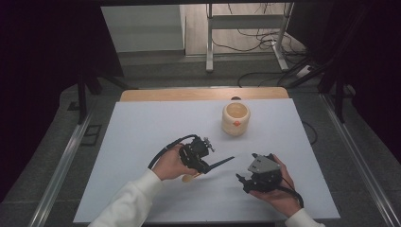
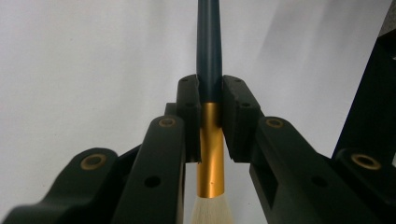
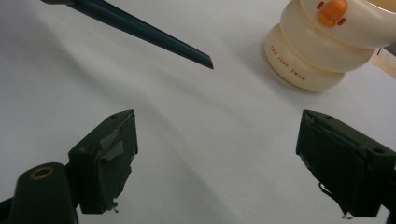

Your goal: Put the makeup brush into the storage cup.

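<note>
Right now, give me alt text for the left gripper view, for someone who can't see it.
The left claw is shut on a brush, its jaws pinching where the dark blue handle meets the gold ferrule. Pale bristles point toward the camera at the bottom edge, and the handle runs away over the white table.
</note>
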The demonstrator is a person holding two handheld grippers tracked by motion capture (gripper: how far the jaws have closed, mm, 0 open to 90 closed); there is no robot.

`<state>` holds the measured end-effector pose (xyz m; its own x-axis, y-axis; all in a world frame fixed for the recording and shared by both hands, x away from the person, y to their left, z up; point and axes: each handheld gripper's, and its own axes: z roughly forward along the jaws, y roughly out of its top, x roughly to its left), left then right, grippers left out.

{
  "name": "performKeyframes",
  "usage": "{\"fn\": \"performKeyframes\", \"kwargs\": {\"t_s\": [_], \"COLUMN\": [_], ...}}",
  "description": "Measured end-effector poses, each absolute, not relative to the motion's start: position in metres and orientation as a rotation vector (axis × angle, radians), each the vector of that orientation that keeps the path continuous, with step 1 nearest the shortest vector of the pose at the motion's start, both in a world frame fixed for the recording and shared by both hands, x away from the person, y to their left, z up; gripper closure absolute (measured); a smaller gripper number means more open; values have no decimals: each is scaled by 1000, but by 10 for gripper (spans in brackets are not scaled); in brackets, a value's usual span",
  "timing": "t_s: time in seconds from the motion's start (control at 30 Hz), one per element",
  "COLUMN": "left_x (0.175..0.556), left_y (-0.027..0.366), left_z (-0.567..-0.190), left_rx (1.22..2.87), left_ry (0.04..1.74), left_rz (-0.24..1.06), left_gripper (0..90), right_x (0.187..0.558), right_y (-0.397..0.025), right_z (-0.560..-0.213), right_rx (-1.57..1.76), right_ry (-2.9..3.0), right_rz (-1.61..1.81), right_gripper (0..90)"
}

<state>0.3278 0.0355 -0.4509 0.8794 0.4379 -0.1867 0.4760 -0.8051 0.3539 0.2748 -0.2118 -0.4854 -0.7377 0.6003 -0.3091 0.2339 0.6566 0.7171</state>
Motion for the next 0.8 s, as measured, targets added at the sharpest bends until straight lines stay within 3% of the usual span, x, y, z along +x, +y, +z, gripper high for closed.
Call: {"fn": "performKeyframes", "kwargs": {"t_s": [0.8], "left_x": [328], "left_y": [30], "left_z": [-452], "left_rx": [2672], "left_ry": [656], "left_rz": [-147], "left_gripper": [786], "right_x": [275], "right_y": [-181], "right_z": [-485], "right_rx": [481], "right_ry": [2340], "right_rz": [810], "right_gripper": [177]}}
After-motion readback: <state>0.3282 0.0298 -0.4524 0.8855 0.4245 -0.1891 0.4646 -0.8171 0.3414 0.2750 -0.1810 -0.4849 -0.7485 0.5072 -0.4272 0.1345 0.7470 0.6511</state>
